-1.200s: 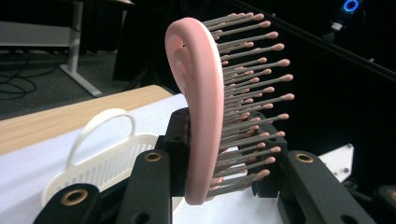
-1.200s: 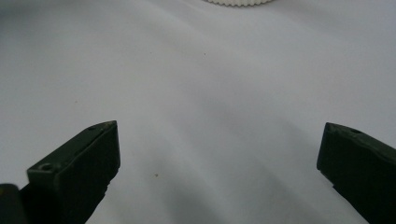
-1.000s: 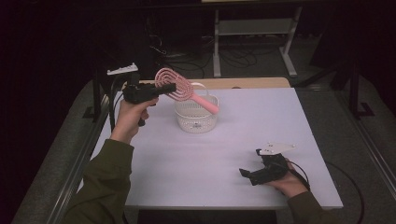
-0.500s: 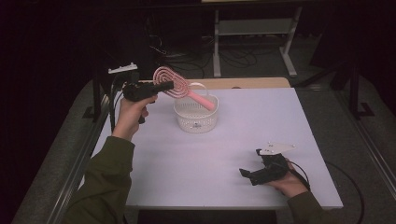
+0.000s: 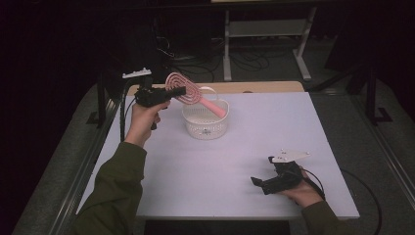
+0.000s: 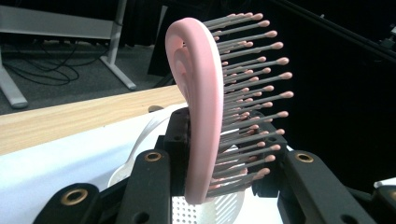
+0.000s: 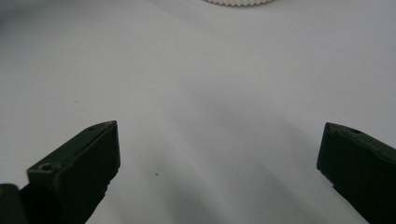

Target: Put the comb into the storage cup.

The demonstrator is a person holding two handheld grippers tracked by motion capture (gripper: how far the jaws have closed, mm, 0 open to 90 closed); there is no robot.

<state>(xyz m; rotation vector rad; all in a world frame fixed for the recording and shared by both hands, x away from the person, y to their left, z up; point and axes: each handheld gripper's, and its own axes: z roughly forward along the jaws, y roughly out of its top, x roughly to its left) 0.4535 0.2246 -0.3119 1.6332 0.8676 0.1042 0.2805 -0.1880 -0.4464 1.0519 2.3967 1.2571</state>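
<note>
Hairbrush (image 5: 188, 91), pink, is being held in the air by the left gripper (image 5: 177, 91), its jaws closing on the round head; the handle is slanting down toward the right over a white basket (image 5: 206, 122). In the left gripper view the brush head (image 6: 201, 116) is sitting edge-on between the two black jaws, bristles pointing right, pad clamped from both sides. The basket (image 6: 224, 205), perforated, is showing just below and behind the brush there. The left hand (image 5: 143, 120) is raising the gripper above the far left part of the white worktop (image 5: 205, 181); an olive sleeve (image 5: 115, 191) is coming in from the bottom.

The right gripper (image 5: 258, 182) is resting low near the front right of the worktop, in the right hand (image 5: 298, 192), jaws pointing left. In the right gripper view its jaws are standing wide apart with nothing between them, just bare white worktop (image 7: 210, 93), and the basket's rim (image 7: 238, 2) is peeking at the top edge. The basket and right gripper are well apart.
</note>
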